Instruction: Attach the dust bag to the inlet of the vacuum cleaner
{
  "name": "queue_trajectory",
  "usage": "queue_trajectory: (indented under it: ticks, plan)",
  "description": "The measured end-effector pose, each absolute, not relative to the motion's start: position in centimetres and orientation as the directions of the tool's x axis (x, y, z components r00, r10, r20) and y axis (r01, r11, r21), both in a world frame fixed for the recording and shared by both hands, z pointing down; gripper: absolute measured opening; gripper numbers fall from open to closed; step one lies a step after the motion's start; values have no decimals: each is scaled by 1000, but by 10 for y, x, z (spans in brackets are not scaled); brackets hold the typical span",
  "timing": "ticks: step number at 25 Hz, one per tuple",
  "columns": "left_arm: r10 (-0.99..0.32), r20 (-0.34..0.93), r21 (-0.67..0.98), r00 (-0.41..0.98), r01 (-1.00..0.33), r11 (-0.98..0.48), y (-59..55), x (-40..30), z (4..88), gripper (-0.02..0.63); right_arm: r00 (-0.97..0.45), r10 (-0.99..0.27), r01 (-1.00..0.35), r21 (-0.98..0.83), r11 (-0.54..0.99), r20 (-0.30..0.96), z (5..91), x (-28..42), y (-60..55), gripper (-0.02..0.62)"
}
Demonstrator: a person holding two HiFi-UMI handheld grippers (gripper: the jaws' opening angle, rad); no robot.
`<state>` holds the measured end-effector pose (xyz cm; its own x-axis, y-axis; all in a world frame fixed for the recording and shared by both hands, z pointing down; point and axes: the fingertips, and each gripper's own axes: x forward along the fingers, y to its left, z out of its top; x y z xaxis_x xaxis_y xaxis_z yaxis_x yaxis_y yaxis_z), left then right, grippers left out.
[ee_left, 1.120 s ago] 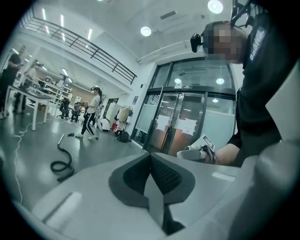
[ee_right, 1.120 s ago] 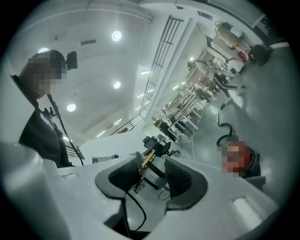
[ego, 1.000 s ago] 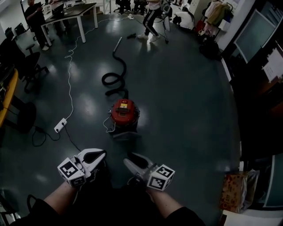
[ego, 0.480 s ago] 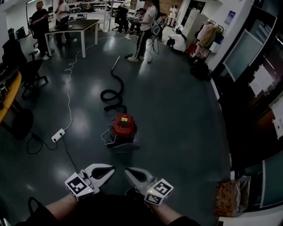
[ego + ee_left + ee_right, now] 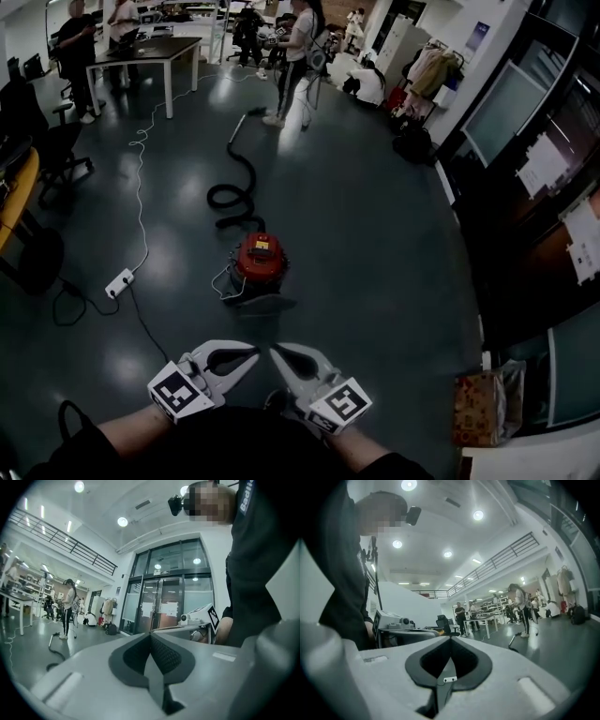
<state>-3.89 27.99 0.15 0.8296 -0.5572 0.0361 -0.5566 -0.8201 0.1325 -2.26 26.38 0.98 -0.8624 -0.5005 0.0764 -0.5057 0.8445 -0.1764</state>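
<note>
Red plastic is gleaming on the round vacuum cleaner (image 5: 260,260), which is sitting on the glossy dark floor (image 5: 375,234) at twelve o'clock from both grippers, its black hose (image 5: 234,178) snaking away beyond it. No view is showing the dust bag. With the red top sitting closed, the scene is fitting both a bag waiting elsewhere and one already fitted inside. The left gripper (image 5: 251,353) and right gripper (image 5: 275,352) are hanging near the body, jaws pressed together on nothing.

Vacuum cleaner (image 5: 259,260) mid-floor, hose (image 5: 249,171) stretching behind it, power strip (image 5: 118,282) to its left, table (image 5: 141,49) far back left
</note>
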Motion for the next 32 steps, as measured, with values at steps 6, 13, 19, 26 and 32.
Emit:
queue_trajectory:
  ticks: [6, 13, 19, 26, 32]
  plan:
    - [-578, 46, 140, 814, -579, -803, 283, -49, 4, 2, -865, -499, -500, -161, 851, 53, 6, -26, 269, -4]
    - [-574, 63, 139, 816, -577, -805, 281, -44, 10, 2, -864, -500, -503, -149, 851, 65, 11, -22, 269, -3]
    - [-572, 71, 137, 817, -576, -806, 278, -39, 14, 2, -858, -509, -514, -148, 845, 73, 17, -19, 263, -3]
    - [-572, 63, 140, 818, -575, -806, 278, -34, 11, 2, -855, -512, -519, -166, 839, 86, 18, -16, 261, -3]
    - [-577, 63, 154, 814, -580, -800, 278, -33, 18, 2, -844, -523, -536, -190, 822, 120, 31, -10, 262, -3]
